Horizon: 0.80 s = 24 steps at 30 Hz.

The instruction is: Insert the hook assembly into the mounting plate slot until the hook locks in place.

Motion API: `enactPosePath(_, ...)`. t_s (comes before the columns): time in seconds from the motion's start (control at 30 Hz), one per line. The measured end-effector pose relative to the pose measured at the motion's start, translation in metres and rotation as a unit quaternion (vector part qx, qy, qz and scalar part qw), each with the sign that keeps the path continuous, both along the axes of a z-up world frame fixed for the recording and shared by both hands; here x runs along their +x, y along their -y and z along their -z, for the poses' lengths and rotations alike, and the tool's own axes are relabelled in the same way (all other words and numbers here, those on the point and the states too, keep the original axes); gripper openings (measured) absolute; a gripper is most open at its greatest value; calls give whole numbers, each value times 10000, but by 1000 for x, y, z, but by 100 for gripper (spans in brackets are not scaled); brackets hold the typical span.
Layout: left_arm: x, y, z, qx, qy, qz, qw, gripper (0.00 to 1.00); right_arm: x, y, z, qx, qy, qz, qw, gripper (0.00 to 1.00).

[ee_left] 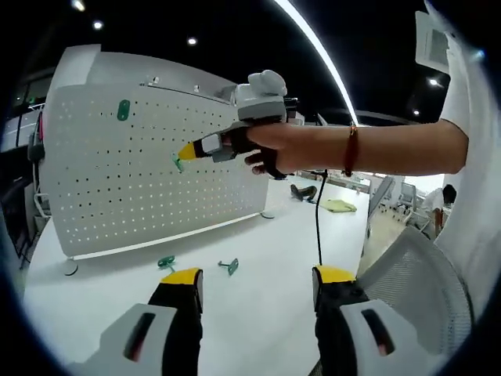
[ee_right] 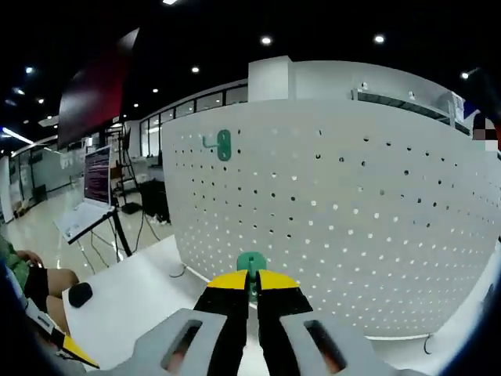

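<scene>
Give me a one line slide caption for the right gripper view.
Right gripper shut on a green hook, facing the white pegboard where another green hook already hangs.

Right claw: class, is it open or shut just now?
Shut. In the right gripper view the right claw has its yellow tips pressed together on a green hook, just before the white pegboard.

The green hook [ee_right: 251,266] is mostly hidden between the right gripper [ee_right: 251,283] tips, so its shape is unclear. The pegboard [ee_right: 376,211] is cut off at right; whether the hook touches it is unclear.
</scene>
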<state>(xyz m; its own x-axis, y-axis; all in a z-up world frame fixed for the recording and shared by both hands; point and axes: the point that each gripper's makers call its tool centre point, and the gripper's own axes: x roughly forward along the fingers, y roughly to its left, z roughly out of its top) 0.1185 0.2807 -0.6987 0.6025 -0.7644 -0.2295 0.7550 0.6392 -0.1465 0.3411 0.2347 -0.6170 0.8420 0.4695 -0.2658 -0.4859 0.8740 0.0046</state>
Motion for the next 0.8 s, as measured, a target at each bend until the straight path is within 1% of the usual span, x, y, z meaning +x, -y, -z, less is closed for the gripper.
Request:
enactPosePath(0.1, 0, -3, -1, -6, 14, -36, 10000, 61, 5, -5, -8, -62, 133, 16, 9999, 1)
enactPosePath(0.3, -1, -8, -1, -23, -1, -65, 10000, 61, 16, -13, -35, 263, 425, 175, 9986, 1)
enactPosePath(0.43, -1, -14, -3, -5, 27, -79, 10000, 61, 21, -18, -48, 308, 529, 194, 9979, 1)
enactPosePath(0.5, -1, -17, -6, -15, 51, -97, 9999, 61, 23, -19, -56, 378, 649, 219, 9969, 1)
enactPosePath(0.57, -1, -22, -7, 13, 41, -156, 9999, 61, 25, -19, -59, 488, 621, 251, 9966, 1)
enactPosePath(0.67, -2, -29, -12, -45, 87, -236, 9997, 61, 28, -19, -65, 557, 691, 340, 9955, 1)
enactPosePath(0.77, -5, -33, -12, 9, 110, -243, 9996, 61, 29, -20, -69, 628, 722, 399, 9946, 1)
enactPosePath(0.8, -5, -34, -12, 23, 107, -245, 9996, 61, 30, -20, -72, 636, 779, 440, 9940, 1)
